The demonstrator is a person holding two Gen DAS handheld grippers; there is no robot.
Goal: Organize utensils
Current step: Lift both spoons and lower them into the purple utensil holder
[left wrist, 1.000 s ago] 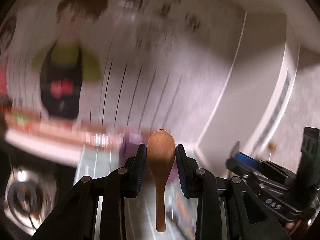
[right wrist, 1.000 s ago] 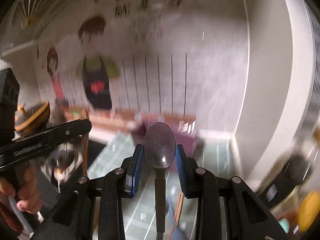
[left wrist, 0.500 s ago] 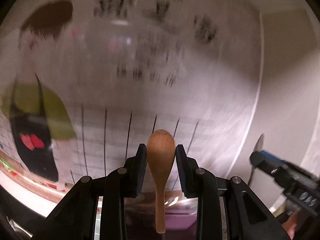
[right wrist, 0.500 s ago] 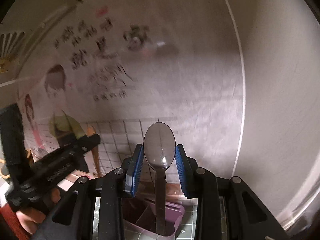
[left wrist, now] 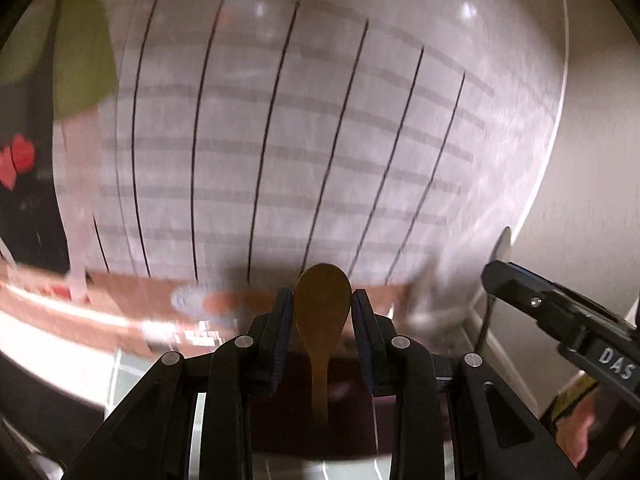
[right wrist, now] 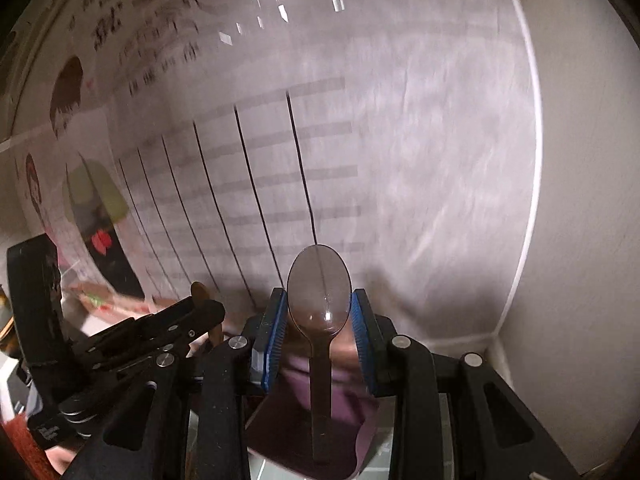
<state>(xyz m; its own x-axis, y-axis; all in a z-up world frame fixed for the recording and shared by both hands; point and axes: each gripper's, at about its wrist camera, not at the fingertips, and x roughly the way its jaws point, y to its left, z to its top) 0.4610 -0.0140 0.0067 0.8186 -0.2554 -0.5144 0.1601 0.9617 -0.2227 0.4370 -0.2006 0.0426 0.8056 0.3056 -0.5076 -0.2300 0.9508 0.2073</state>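
Wooden spoon [left wrist: 322, 312] clenched bowl-up in my left tongs [left wrist: 322, 320], clear plastic spoon [right wrist: 319, 300] likewise in my right tongs [right wrist: 319, 320], both above the purple holder [right wrist: 360, 432] by the tiled wall [right wrist: 360, 160], so I should lower handles-first, steadily, into separate compartments.

Each black hand-held gripper [left wrist: 322, 316] has silver screws, blue ribbed pads [right wrist: 276, 336] and white lettering.
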